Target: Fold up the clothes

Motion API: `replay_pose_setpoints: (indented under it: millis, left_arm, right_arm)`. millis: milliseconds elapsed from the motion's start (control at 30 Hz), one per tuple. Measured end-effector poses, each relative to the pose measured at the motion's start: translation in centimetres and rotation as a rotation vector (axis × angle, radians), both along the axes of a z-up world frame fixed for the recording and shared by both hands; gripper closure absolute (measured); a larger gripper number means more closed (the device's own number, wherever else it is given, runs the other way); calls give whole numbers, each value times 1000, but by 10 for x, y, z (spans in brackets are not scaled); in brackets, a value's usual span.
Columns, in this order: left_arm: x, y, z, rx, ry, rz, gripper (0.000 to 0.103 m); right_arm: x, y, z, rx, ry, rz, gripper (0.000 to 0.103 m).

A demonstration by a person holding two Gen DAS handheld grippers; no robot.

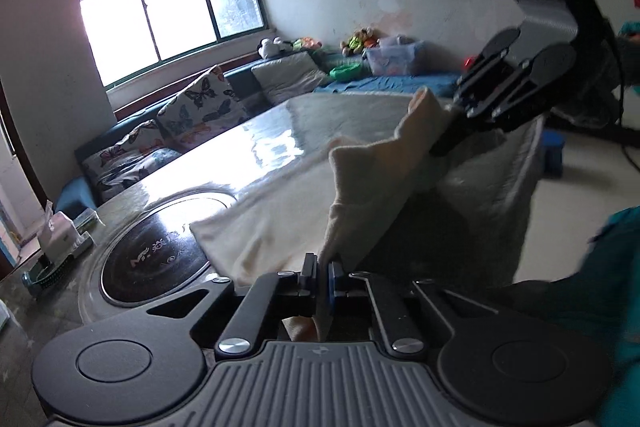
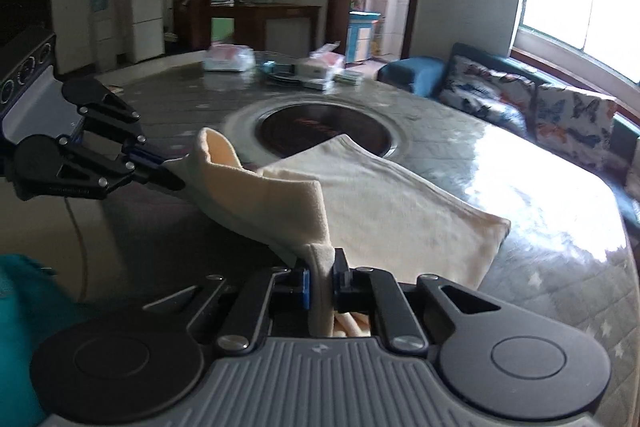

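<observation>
A cream cloth garment [image 1: 280, 223] [image 2: 384, 203] lies partly on the glossy round table [image 1: 256, 147] [image 2: 540, 219], with its near edge lifted off the surface. My left gripper [image 1: 323, 277] is shut on one corner of that edge; it also shows in the right wrist view [image 2: 170, 169] at the left. My right gripper [image 2: 320, 281] is shut on the other corner; it also shows in the left wrist view [image 1: 452, 123] at the upper right. The lifted edge sags between the two grippers above the table's near rim.
A round black hotplate [image 1: 156, 259] [image 2: 324, 131] is set in the table's middle, partly under the garment. Boxes and packets [image 2: 304, 67] sit on the far side. A tissue box [image 1: 60, 231] stands at the table's left. A sofa with butterfly cushions [image 1: 188, 111] [image 2: 532, 103] runs below the window.
</observation>
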State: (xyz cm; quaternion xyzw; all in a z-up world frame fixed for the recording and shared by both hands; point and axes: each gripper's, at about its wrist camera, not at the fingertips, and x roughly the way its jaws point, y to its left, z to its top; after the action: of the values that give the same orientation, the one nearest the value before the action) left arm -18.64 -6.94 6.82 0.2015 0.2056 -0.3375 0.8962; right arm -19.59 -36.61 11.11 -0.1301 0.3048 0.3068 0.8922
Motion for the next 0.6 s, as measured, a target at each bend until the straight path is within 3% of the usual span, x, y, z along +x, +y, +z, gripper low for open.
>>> replay_pose_setpoints:
  millis: [233,400,600]
  left_arm:
    - [18,-2,8,-18,-30,39,98]
    - [60,-9,14,-32,-56,76,98]
    - [134,-24,15,-35,-40,141,98]
  right_arm:
    - [-12,4,7,10,31,-4,95]
    - [12,0,11,34,39,-32,95]
    - [72,-7,18,38,30,-78,95]
